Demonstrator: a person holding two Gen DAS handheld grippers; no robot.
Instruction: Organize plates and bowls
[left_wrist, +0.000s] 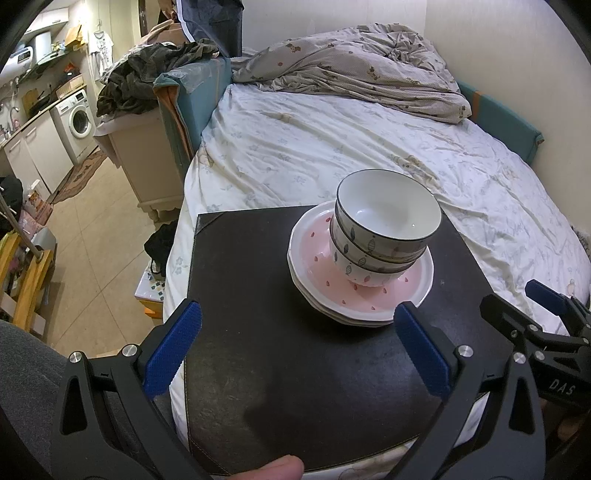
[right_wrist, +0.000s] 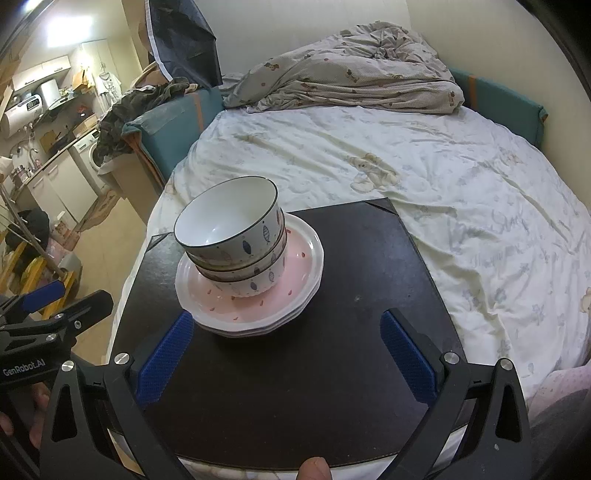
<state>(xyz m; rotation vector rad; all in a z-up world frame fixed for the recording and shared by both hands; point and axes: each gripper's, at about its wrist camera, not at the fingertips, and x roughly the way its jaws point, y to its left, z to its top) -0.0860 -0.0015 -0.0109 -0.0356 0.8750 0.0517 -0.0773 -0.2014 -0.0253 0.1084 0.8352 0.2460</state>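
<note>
Nested bowls (left_wrist: 384, 236) atop stacked plates (left_wrist: 358, 295)

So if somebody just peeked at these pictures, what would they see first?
Probably the stack of bowls, white with little fish on the sides, sitting on a pile of pink plates in the middle of a black board. The board lies on a big rumpled bed, a funny place for dishes. Up close, the left gripper and right gripper are both open, holding nothing.

Nested bowls (left_wrist: 384, 236) on stacked plates (left_wrist: 360, 291), on mat (left_wrist: 258, 295) at near edge of bed (left_wrist: 332, 147). Crumpled duvet (left_wrist: 354, 70) at far end. Washing machine (left_wrist: 77, 120) far left. Gripper fingers flanking near side of plates.
</note>
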